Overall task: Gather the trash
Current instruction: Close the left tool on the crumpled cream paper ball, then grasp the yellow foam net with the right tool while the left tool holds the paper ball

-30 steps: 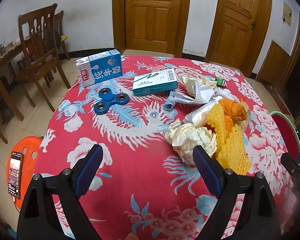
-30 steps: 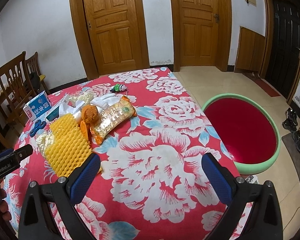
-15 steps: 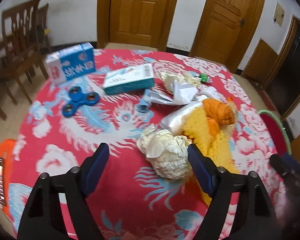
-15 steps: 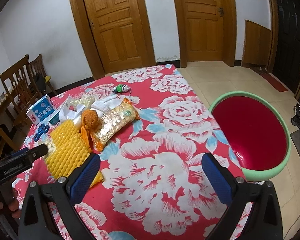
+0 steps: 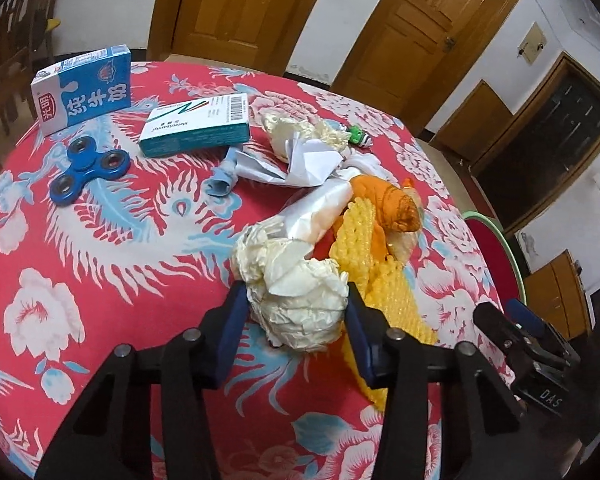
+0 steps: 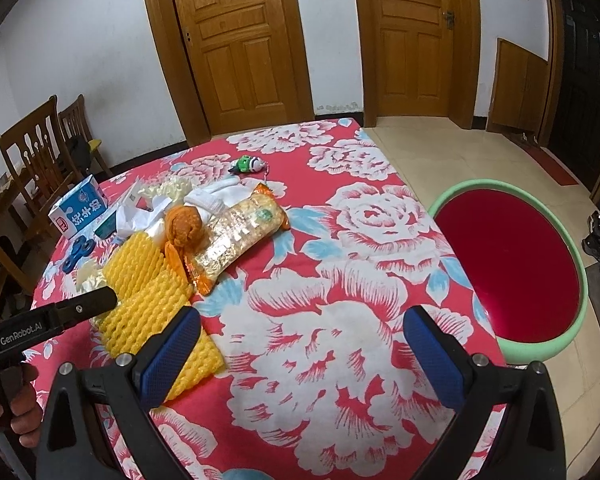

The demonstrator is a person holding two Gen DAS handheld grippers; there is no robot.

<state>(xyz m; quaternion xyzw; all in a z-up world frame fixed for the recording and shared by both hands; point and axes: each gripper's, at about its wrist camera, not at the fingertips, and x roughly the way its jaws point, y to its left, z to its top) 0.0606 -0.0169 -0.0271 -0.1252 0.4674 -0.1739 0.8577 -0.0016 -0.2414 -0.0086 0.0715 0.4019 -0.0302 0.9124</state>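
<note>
A crumpled cream paper ball (image 5: 296, 292) lies on the red flowered tablecloth (image 5: 100, 272). My left gripper (image 5: 296, 312) has closed its blue pads on both sides of the ball. Beside it lie a yellow foam net (image 5: 376, 276), an orange bundle (image 5: 396, 204), a clear plastic bag (image 5: 320, 208) and white crumpled paper (image 5: 308, 160). My right gripper (image 6: 300, 356) is open and empty over the tablecloth, with the yellow net (image 6: 148, 280) and a snack bag (image 6: 240, 236) to its left. A red tub with a green rim (image 6: 512, 264) stands on the floor to the right.
A blue milk carton (image 5: 84, 88), a teal box (image 5: 196, 124), a blue fidget spinner (image 5: 88, 168) and a small green toy (image 5: 356, 134) are on the table. Wooden chairs (image 6: 40, 160) stand at the left. Wooden doors are behind.
My left gripper moved forward and right to the paper ball and closed its jaws on it. My right gripper stayed open and shifted only slightly.
</note>
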